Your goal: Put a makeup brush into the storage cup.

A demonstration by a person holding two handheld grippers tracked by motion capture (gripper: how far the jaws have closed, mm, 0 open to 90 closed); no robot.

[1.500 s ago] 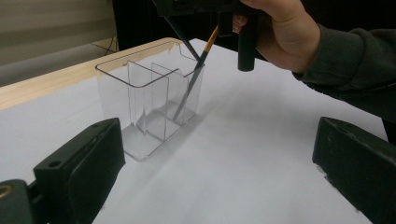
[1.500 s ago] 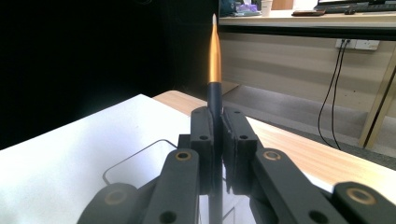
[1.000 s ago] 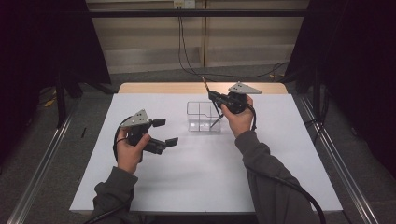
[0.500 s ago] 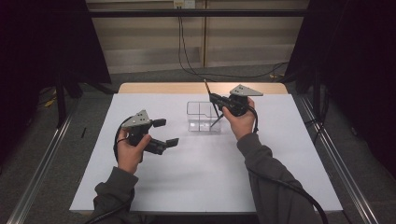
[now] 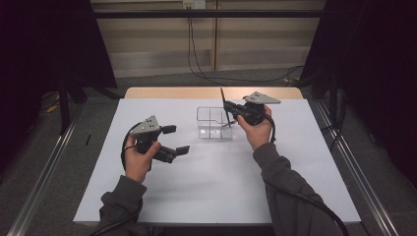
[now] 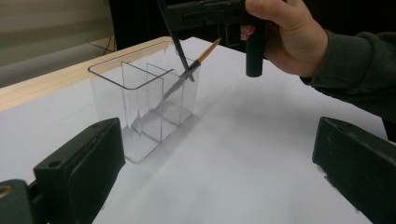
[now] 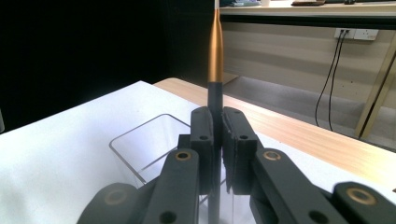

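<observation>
A single paintbrush (image 7: 215, 51), dark in the shaft with an orange-brown upper handle, is clamped between the jaws of the right gripper (image 5: 230, 109), which are pressed tight on its shaft; in the left gripper view the brush (image 6: 189, 74) slants down into one clear plastic organizer box (image 6: 140, 102), its lower end inside the compartment nearest that gripper. The box (image 5: 215, 123) has thin inner walls that split it into compartments, and it stands just below and ahead of the right gripper's jaws. The left gripper (image 5: 176, 140) hangs well apart from the box, on its other side, with its jaws spread wide and nothing between them. One person's two hands hold the two grippers, dark grey sleeves reaching in from the near edge. Everything sits on one white sheet (image 5: 216, 191) covering a table whose bare wooden strip (image 5: 172, 92) shows at the far edge. Beyond it runs a pale wall panel with two cables (image 5: 201, 54) hanging down to a grey floor, dark curtains on both sides and metal rails along the floor.
</observation>
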